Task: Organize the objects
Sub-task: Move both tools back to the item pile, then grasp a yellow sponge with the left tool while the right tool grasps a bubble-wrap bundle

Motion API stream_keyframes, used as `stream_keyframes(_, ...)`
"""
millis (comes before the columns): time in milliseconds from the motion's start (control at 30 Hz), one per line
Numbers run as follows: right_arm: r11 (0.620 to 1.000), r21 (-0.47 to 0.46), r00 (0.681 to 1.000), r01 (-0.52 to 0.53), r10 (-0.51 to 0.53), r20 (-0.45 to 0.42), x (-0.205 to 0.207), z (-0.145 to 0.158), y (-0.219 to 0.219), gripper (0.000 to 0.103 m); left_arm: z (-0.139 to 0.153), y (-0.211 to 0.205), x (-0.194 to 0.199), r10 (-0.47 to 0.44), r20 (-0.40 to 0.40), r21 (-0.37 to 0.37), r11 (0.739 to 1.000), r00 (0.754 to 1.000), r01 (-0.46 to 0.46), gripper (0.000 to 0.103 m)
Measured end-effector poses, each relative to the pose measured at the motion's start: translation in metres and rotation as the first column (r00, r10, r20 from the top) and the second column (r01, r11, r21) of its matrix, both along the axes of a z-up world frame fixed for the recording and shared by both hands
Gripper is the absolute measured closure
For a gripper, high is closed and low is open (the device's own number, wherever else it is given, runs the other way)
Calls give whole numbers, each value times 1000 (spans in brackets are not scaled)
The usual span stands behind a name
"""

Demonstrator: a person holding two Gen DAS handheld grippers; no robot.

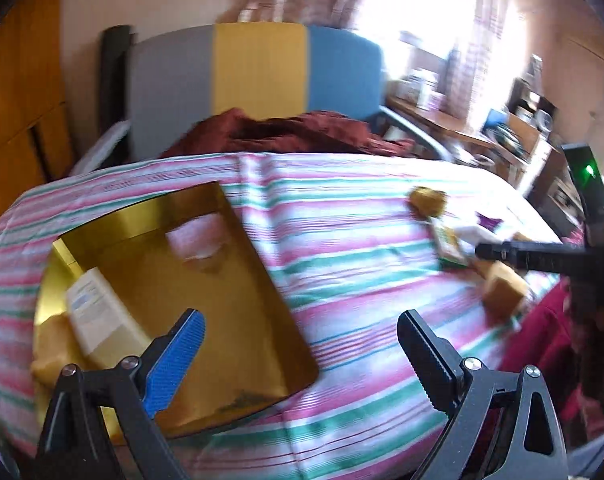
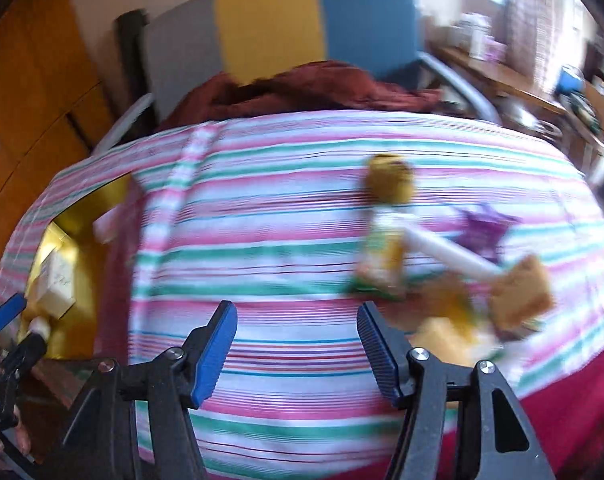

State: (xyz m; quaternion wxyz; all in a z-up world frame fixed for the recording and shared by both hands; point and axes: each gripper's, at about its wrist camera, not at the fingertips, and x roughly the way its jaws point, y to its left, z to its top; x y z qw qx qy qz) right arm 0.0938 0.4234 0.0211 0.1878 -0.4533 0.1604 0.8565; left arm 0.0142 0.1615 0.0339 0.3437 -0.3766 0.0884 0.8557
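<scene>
A shiny gold tray [image 1: 230, 280] lies on the left of the striped bed, with a cream bottle [image 1: 102, 316] lying in its near corner. My left gripper [image 1: 302, 328] hangs open over the tray's right edge, with nothing between its fingers. On the right of the bed is a loose pile: a gold-wrapped item [image 2: 391, 178], a green-yellow packet [image 2: 381, 260], a white tube [image 2: 441, 252], a purple packet [image 2: 485, 232] and a tan block [image 2: 521, 292]. My right gripper [image 2: 296, 320] stands open and empty over the sheet, just left of the pile. The picture is blurred.
The bed has a pink, green and white striped sheet [image 1: 341, 240], and a maroon blanket [image 1: 294, 132] is bunched at the grey, yellow and blue headboard [image 1: 258, 64]. A wooden wardrobe [image 1: 18, 100] stands left and a cluttered desk [image 1: 461, 120] right. Red cloth [image 2: 561, 400] lies near right.
</scene>
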Motion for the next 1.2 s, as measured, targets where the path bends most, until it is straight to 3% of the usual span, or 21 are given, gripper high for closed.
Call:
stream_keyframes(167, 986, 40, 986, 163, -164, 15, 39, 10, 60, 40, -6, 49, 9, -136, 14, -7, 991, 991, 136, 5)
stream_keyframes(267, 955, 63, 956, 289, -291, 40, 59, 11, 96, 40, -12, 78, 14, -209, 26, -14, 978, 978, 210, 5)
stream_keyframes(533, 904, -11, 904, 427, -427, 4, 93, 7, 145, 39, -25, 167, 49, -441, 80, 17, 897, 894, 441, 5)
stream_keyframes(600, 898, -41, 899, 438, -438, 0, 96, 0, 152, 39, -30, 189, 58, -488, 103, 24, 873, 867, 488, 3)
stream_keyframes(833, 891, -78, 894, 447, -448, 11, 103, -19, 162, 39, -48, 233, 72, -552, 117, -22, 830, 826, 558, 0)
stream_keyframes(1100, 905, -102, 910, 414, -415, 13, 100, -25, 163, 39, -69, 273, 70, -558, 139, -52, 821, 818, 569, 1)
stream_keyframes(1133, 907, -109, 913, 407, -408, 18, 99, -25, 164, 39, -72, 276, 71, -563, 143, -55, 817, 814, 574, 2)
stream_keyframes(1200, 913, -111, 919, 393, -391, 40, 96, -27, 164, 39, -77, 282, 72, -596, 155, -53, 792, 788, 609, 23)
